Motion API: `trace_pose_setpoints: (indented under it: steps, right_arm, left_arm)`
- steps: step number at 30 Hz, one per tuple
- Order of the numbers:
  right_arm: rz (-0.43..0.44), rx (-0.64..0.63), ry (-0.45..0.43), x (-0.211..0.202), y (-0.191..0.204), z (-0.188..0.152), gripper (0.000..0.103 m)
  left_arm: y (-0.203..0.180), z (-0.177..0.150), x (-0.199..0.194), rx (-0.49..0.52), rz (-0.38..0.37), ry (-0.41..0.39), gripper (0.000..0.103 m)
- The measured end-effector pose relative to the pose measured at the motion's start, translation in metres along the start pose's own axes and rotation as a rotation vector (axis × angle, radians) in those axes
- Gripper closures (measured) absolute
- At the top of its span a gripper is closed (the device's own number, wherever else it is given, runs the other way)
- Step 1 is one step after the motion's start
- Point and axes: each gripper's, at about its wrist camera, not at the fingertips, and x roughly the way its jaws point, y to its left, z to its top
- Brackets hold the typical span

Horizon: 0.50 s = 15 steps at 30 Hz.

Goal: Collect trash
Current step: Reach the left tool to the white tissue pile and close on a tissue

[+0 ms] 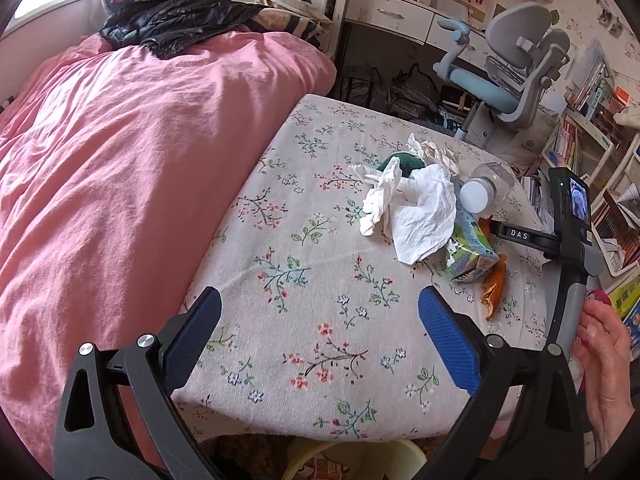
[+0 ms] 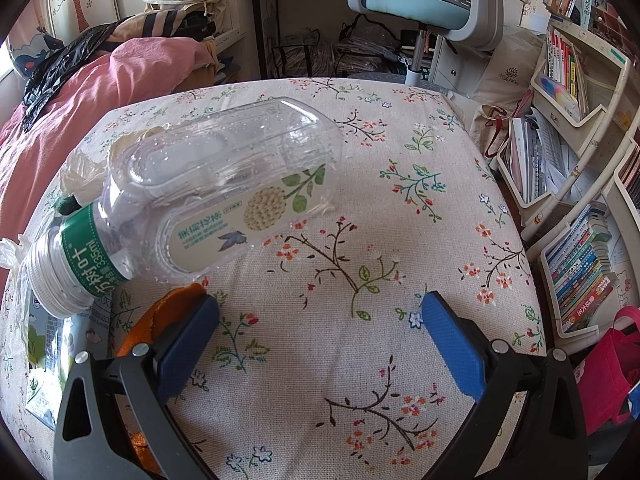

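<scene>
Trash lies in a pile on the floral-cloth table (image 1: 320, 280): crumpled white tissues (image 1: 416, 208), a dark green scrap (image 1: 400, 162), an empty clear plastic bottle (image 1: 486, 186) lying on its side, a green drink carton (image 1: 470, 254) and orange peel (image 1: 494, 288). My left gripper (image 1: 320, 320) is open and empty, above the cloth short of the pile. My right gripper (image 2: 320, 328) is open and empty just in front of the bottle (image 2: 216, 188); its left finger sits over the orange peel (image 2: 168, 312). The carton (image 2: 48, 344) lies at the left edge. The right gripper's body (image 1: 568, 248) shows at the right of the left wrist view.
A pink duvet (image 1: 120, 160) with a black plastic bag (image 1: 180, 20) covers the bed at the left. A grey and blue desk chair (image 2: 420, 0) stands beyond the table. Bookshelves (image 2: 580, 160) and a red bag (image 2: 612, 360) are at the right. A yellowish bin (image 1: 360, 460) sits below the table's near edge.
</scene>
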Motion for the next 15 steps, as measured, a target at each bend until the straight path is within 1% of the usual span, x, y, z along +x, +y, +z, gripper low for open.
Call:
trace_pose_setpoints:
  steps: [3,6,11,15]
  right_arm:
    - [0.0,0.0,0.0,0.0,0.0,0.0,0.006]
    - [-0.001,0.0,0.0,-0.001,0.0,-0.001,0.006]
    - [0.0,0.002,0.0,0.0,-0.001,0.0,0.006]
    - [-0.002,0.004,0.001,-0.001,-0.001,0.0,0.006]
  left_arm:
    - [-0.012,0.012,0.014,0.031,-0.013,-0.01,0.008]
    - [-0.024,0.027,0.031,0.051,-0.006,-0.021,0.008]
    - [-0.036,0.058,0.067,0.03,0.001,-0.027,0.008]
    - [-0.043,0.076,0.1,0.022,0.013,-0.012,0.008]
